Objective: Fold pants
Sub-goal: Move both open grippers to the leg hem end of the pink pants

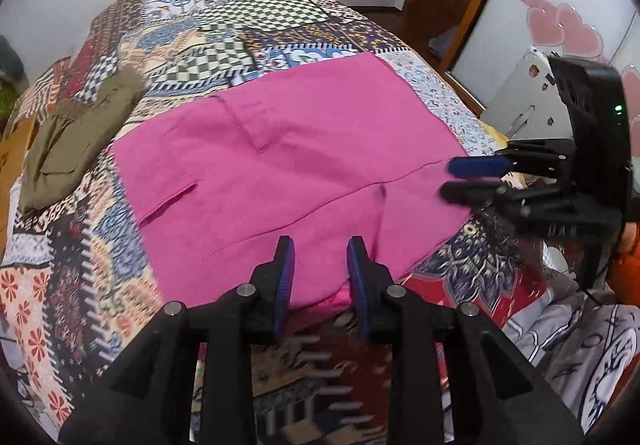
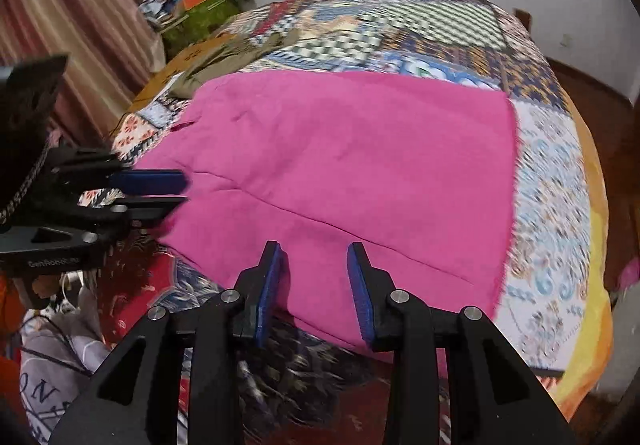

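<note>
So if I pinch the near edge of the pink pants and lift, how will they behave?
The pink pants lie flat with soft creases, so they will probably drape limply. Being already folded in layers, the layers may slide apart over the patterned quilt.

On my feeds the pants (image 1: 288,149) are a solid hot pink, spread over a bed quilt (image 1: 72,269) patched in checkerboards, florals and blue, red and orange geometric prints. An olive-green garment (image 1: 76,137) lies beside them. Both my left claw (image 1: 320,269) and right claw (image 2: 312,277) are black with blue pads.
</note>
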`<state>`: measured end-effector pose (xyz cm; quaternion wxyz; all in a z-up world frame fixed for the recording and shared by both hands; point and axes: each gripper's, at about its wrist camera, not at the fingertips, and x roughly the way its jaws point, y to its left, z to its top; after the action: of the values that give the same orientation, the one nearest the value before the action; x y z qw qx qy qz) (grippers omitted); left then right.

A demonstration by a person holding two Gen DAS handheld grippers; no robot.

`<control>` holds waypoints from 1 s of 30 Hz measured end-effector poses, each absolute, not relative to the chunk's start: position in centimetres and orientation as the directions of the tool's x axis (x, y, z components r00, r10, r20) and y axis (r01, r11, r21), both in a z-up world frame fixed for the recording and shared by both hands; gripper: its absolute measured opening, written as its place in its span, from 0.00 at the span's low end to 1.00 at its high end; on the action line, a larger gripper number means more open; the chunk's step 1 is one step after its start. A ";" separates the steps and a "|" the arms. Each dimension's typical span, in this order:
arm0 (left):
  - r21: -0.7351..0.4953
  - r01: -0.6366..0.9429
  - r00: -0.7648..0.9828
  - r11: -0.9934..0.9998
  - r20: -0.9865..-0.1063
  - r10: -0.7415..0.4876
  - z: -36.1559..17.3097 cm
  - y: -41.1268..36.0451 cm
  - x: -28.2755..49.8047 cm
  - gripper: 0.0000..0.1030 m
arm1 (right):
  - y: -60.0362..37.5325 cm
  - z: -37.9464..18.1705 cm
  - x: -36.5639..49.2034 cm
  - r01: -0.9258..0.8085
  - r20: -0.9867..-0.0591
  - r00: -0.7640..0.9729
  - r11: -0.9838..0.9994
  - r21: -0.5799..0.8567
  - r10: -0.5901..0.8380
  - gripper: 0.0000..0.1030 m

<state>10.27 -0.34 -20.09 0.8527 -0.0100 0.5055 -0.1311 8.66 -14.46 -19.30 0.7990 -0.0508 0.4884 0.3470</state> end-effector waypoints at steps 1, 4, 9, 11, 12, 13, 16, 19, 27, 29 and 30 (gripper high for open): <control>-0.166 0.211 0.452 0.963 -0.857 -0.247 -20.1 0.1 10.2 0.30 | -15.1 -19.5 8.7 -0.596 -0.819 0.289 0.763 0.252 0.496 0.30; -0.199 0.201 0.452 0.959 -0.850 -0.271 -20.1 0.8 9.8 0.30 | -16.9 -20.2 8.6 -0.554 -0.841 0.311 0.804 0.218 0.443 0.32; -0.185 0.199 0.459 0.962 -0.850 -0.259 -20.3 0.4 9.7 0.30 | -19.9 -21.8 9.0 -0.466 -0.872 0.319 0.863 0.196 0.371 0.32; -0.180 0.199 0.457 0.963 -0.852 -0.254 -20.3 0.4 9.8 0.30 | -20.5 -21.7 9.1 -0.450 -0.871 0.311 0.866 0.218 0.381 0.32; -0.184 0.195 0.455 0.963 -0.853 -0.255 -20.2 0.4 9.9 0.30 | -20.5 -21.5 9.1 -0.450 -0.871 0.313 0.867 0.215 0.378 0.32; -0.188 0.189 0.453 0.964 -0.854 -0.256 -20.1 0.5 10.0 0.30 | -20.3 -21.3 9.2 -0.457 -0.873 0.318 0.867 0.200 0.369 0.32; -0.194 0.176 0.459 0.965 -0.851 -0.255 -19.5 0.7 10.1 0.30 | -19.7 -20.5 9.5 -0.477 -0.869 0.329 0.859 0.185 0.370 0.32; -0.182 0.165 0.485 0.969 -0.841 -0.241 -18.4 1.0 10.2 0.30 | -19.3 -19.2 10.0 -0.492 -0.849 0.357 0.851 0.183 0.389 0.35; -0.123 0.102 0.576 0.987 -0.802 -0.159 -15.1 3.9 12.5 0.31 | -18.3 -15.7 12.5 -0.511 -0.782 0.444 0.841 0.180 0.437 0.35; -0.104 0.079 0.591 0.991 -0.796 -0.130 -14.9 4.9 13.3 0.31 | -18.4 -15.2 13.3 -0.508 -0.770 0.459 0.842 0.183 0.444 0.35; -0.098 0.066 0.598 0.993 -0.793 -0.118 -14.8 5.5 13.8 0.31 | -18.3 -14.9 13.7 -0.504 -0.765 0.468 0.844 0.181 0.443 0.35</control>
<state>13.83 5.45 -14.81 0.8933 -0.0289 0.4456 -0.0515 13.72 -18.35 -14.93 0.8560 -0.0351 0.4353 0.2767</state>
